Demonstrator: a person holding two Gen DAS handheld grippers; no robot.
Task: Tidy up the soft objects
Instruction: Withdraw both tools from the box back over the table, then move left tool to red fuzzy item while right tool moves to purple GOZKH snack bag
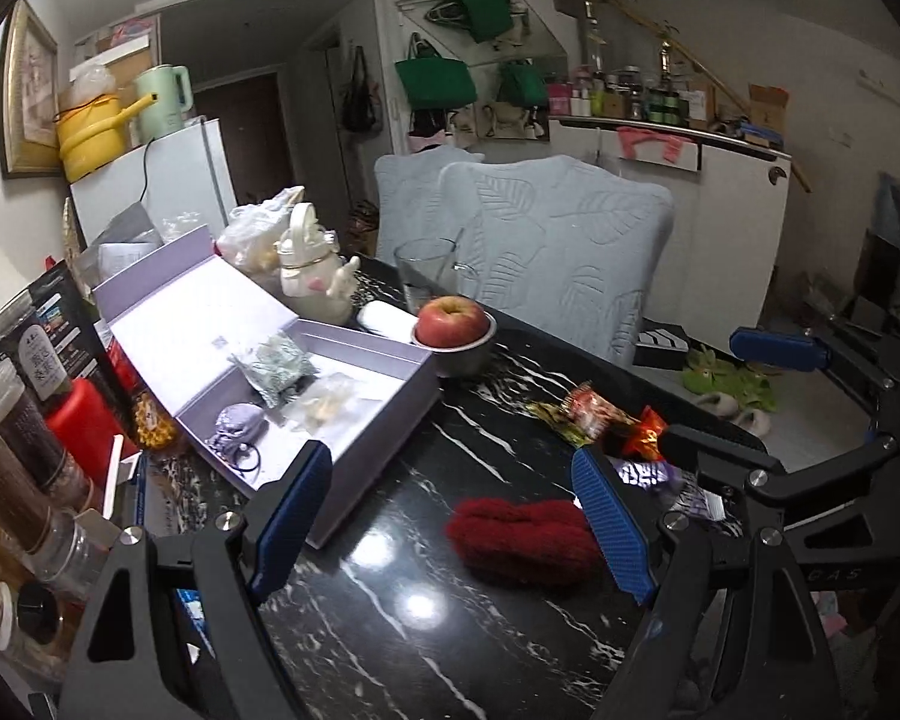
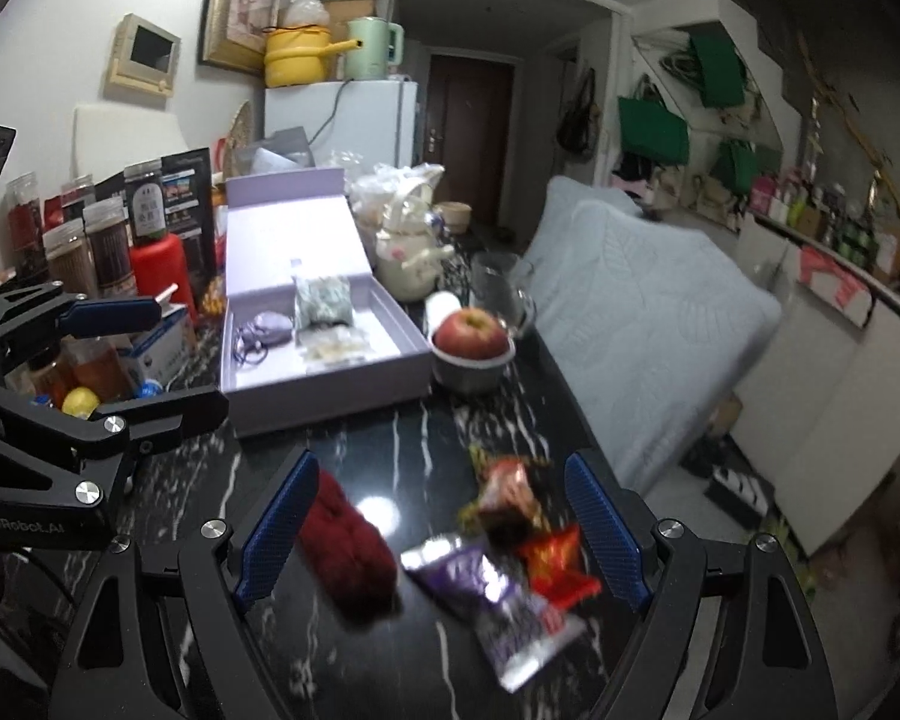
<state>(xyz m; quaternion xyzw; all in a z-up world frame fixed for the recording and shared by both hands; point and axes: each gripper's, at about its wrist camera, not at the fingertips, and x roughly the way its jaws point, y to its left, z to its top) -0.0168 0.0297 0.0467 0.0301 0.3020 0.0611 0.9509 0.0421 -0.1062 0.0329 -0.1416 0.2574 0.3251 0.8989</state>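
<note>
The table (image 1: 426,600) is black marble with white veins. On its left part stands an open lilac box (image 1: 354,360); it holds a lilac pouch (image 1: 239,423), a green-patterned packet (image 1: 279,367) and a clear packet (image 1: 330,405). Just beside the box, a bowl (image 1: 459,354) carries an apple (image 1: 452,321). The red knit (image 1: 525,540) lies flat on the table, between the spread fingers of the left gripper (image 1: 450,531), nearer the right finger. Snack wrappers (image 2: 510,546) lie just beside the knit. The right gripper (image 2: 438,525) is spread open above knit and wrappers, holding nothing.
</note>
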